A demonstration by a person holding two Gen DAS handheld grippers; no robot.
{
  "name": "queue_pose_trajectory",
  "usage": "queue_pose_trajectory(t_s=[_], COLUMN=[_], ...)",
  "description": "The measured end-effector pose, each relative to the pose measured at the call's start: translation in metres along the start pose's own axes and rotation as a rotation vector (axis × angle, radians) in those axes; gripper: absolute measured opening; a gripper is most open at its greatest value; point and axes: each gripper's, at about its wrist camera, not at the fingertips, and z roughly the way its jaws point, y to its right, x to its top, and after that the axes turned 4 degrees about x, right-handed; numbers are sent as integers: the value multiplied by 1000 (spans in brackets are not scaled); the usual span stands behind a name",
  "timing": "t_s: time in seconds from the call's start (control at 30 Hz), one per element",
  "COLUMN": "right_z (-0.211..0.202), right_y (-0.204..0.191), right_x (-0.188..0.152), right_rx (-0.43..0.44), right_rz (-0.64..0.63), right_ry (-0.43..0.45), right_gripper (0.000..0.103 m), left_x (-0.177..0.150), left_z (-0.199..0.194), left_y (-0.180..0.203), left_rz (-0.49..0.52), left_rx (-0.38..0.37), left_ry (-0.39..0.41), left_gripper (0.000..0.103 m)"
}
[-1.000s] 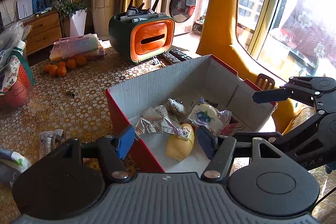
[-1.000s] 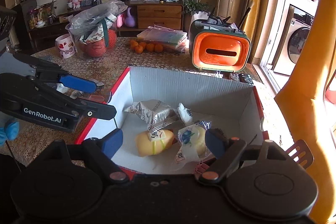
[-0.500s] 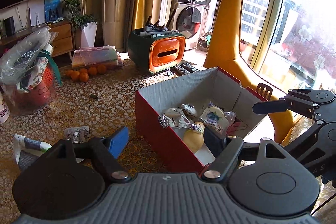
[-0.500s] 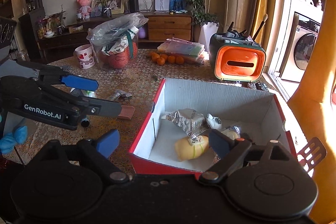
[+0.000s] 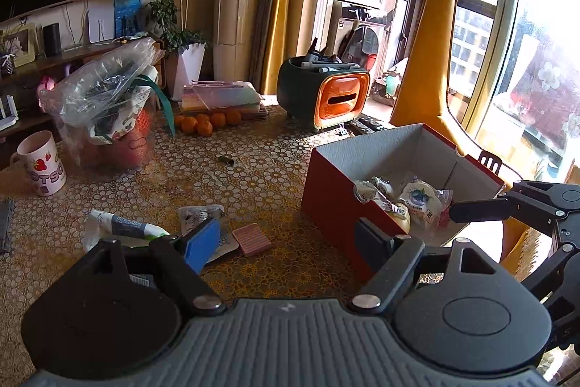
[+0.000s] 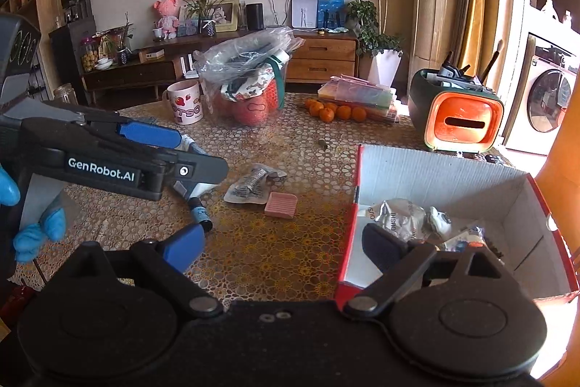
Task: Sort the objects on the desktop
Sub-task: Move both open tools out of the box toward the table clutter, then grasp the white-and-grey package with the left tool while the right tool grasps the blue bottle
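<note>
Holding snack packets [image 6: 397,216], the red box [image 5: 333,191] sits beside both wide-open, empty grippers, left [image 5: 286,242] and right [image 6: 281,243].

One red cardboard box [image 6: 435,176] sits at the right, holding at least four snack packets [image 6: 398,216]. Loose on the desk [image 6: 282,256]: one pink eraser [image 6: 281,204], one clear sachet [image 6: 250,187], one tube [image 5: 134,227], one mug [image 6: 183,102]. About six oranges [image 6: 331,111] lie far back.
</note>
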Motion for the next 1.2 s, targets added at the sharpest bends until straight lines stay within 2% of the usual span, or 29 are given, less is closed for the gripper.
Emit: queue_pose_trajectory(t_s=[0.2, 0.37, 0.47, 0.5, 0.53, 0.63, 1.07, 1.2], right_z=[17, 31, 42, 47, 52, 66, 125, 137], right_y=[-24, -42, -51, -53, -54, -59, -71, -72], right_x=[2, 2, 1, 1, 1, 1, -2, -3], right_rx=[10, 11, 11, 18, 25, 45, 79, 97], right_rz=[-30, -81, -105, -104, -101, -103, -112, -126], right_ry=[-5, -4, -7, -14, -20, -36, -81, -98], right_gripper=[94, 94, 94, 94, 93, 90, 89, 89], left_x=[-9, -17, -23, -25, -26, -29, -43, -38], left_z=[0, 3, 9, 10, 12, 21, 71, 81], left_y=[-28, -49, -63, -67, -71, -83, -136, -146], left_rz=[-32, -49, -57, -60, -63, -74, -142, -88], left_rx=[24, 48, 64, 71, 79, 95, 178, 171], left_ry=[-1, 6, 4, 6, 10, 1, -61, -58], left_gripper=[84, 89, 95, 102, 103, 103, 103, 103])
